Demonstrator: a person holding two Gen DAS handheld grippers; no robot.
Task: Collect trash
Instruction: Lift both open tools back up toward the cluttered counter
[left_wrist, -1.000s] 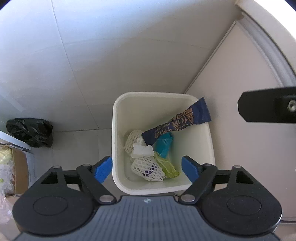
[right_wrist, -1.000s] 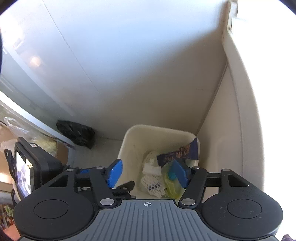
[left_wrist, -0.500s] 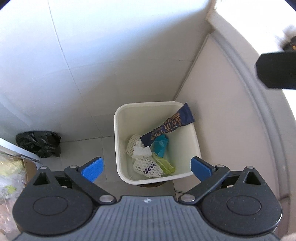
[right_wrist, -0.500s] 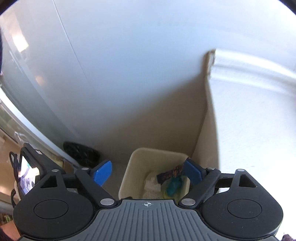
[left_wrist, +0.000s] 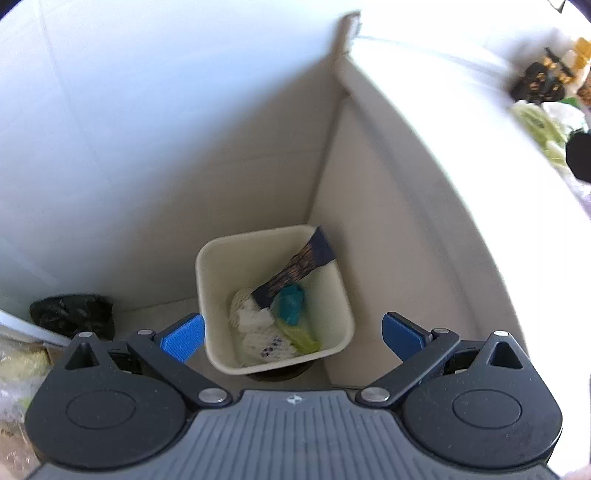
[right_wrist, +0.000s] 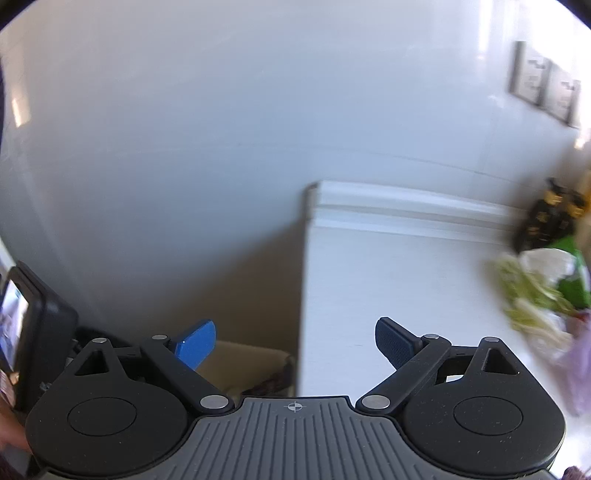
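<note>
A cream bin (left_wrist: 218, 258) stands on the floor in the corner beside the white counter. It holds a dark blue wrapper (left_wrist: 299, 267), a teal scrap (left_wrist: 291, 304), white foam nets (left_wrist: 247, 317) and a yellow-green scrap (left_wrist: 299, 336). My left gripper (left_wrist: 293, 336) is open and empty, high above the bin. My right gripper (right_wrist: 295, 341) is open and empty at the counter's left edge; the bin's rim (right_wrist: 251, 352) shows low beneath it. Blurred trash lies on the counter at the right: a black-and-gold wrapper (right_wrist: 550, 218), green and white scraps (right_wrist: 543, 288).
A black bag (left_wrist: 72, 314) lies on the floor left of the bin. The white counter (right_wrist: 388, 280) has a raised back ledge against the tiled wall. Wall sockets (right_wrist: 543, 85) sit at the upper right. The left gripper's body (right_wrist: 33, 332) shows at the right wrist view's left edge.
Both grippers have risen away from the bin, which now looks smaller. The right gripper has swung right, over the counter edge, and its jaws have opened wider. The counter trash has come into view.
</note>
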